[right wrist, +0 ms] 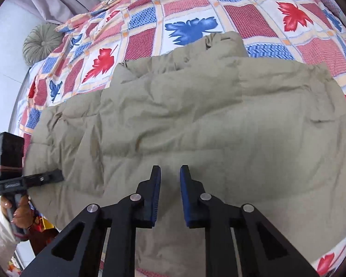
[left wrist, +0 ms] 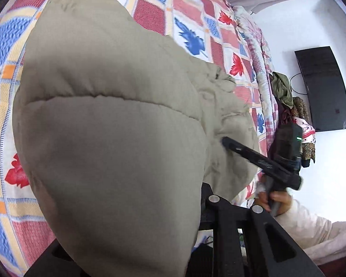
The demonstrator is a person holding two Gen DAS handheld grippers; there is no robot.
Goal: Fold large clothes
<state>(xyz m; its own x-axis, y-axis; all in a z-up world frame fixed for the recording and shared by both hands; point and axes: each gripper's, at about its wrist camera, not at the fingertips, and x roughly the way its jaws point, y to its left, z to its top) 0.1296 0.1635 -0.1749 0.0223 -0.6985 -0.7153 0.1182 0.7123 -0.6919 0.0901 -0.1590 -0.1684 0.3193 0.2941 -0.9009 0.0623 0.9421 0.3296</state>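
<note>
A beige padded jacket (right wrist: 196, 120) lies spread across the bed. In the left wrist view a puffed part of the jacket (left wrist: 113, 138) hangs close to the lens and covers most of my left gripper. Only one black finger (left wrist: 223, 212) shows. The left gripper (right wrist: 57, 176) bites the jacket's left edge, shut on it. My right gripper (right wrist: 170, 168) points down at the jacket's near part, its blue pads close together with beige cloth filling the narrow gap. From the left wrist view the right gripper (left wrist: 226, 142) has its tip sunk into the creased cloth.
A patchwork bedspread (right wrist: 191, 27) with red and blue leaves covers the bed. A round grey cushion (right wrist: 42, 43) lies at its far left corner. A dark screen (left wrist: 323, 87) hangs on the white wall beside a heap of clothes (left wrist: 286, 97). A hand (left wrist: 277, 199) holds the right gripper.
</note>
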